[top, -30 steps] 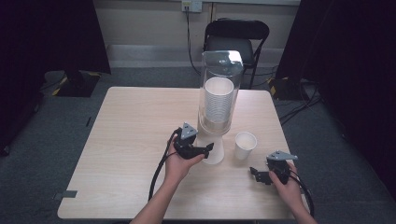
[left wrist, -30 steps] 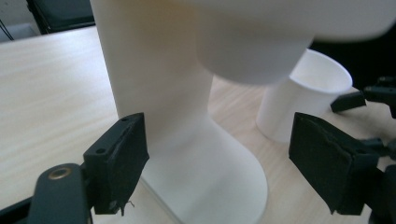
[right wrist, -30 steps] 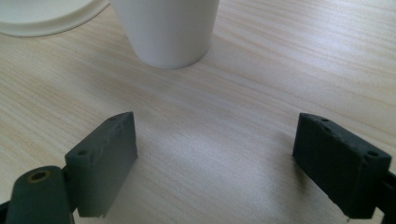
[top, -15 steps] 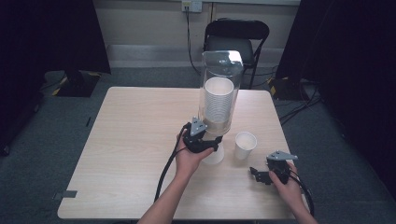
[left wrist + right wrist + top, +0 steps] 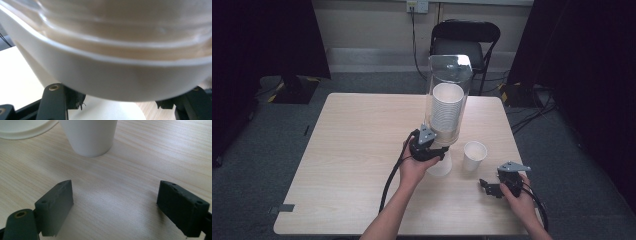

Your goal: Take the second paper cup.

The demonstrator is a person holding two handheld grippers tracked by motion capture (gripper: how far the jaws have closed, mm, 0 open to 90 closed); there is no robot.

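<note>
A clear cup dispenser (image 5: 447, 107) holding a stack of white cups stands right of the table's middle on a white foot (image 5: 441, 166). My left gripper (image 5: 438, 154) is pressed up against its lower end. In the left gripper view, the dispenser's white collar (image 5: 112, 72) looms just above the open left gripper (image 5: 120, 102), whose jaws stand wide on either side of a white part (image 5: 112, 111) beneath it. A single white cup (image 5: 474, 155) stands upright to the right. My right gripper (image 5: 487, 187) rests low on the table, and the right gripper (image 5: 115, 205) is open and holds nothing, facing that cup (image 5: 88, 137).
The wooden table (image 5: 352, 150) has bare surface on its left half and along the front. A black folding chair (image 5: 464, 42) stands behind the far edge. The dispenser's white foot (image 5: 25, 130) lies left of the cup in the right gripper view.
My left gripper has moved forward and to the right, from beside the dispenser's foot to right under its lower end. The right gripper has stayed put.
</note>
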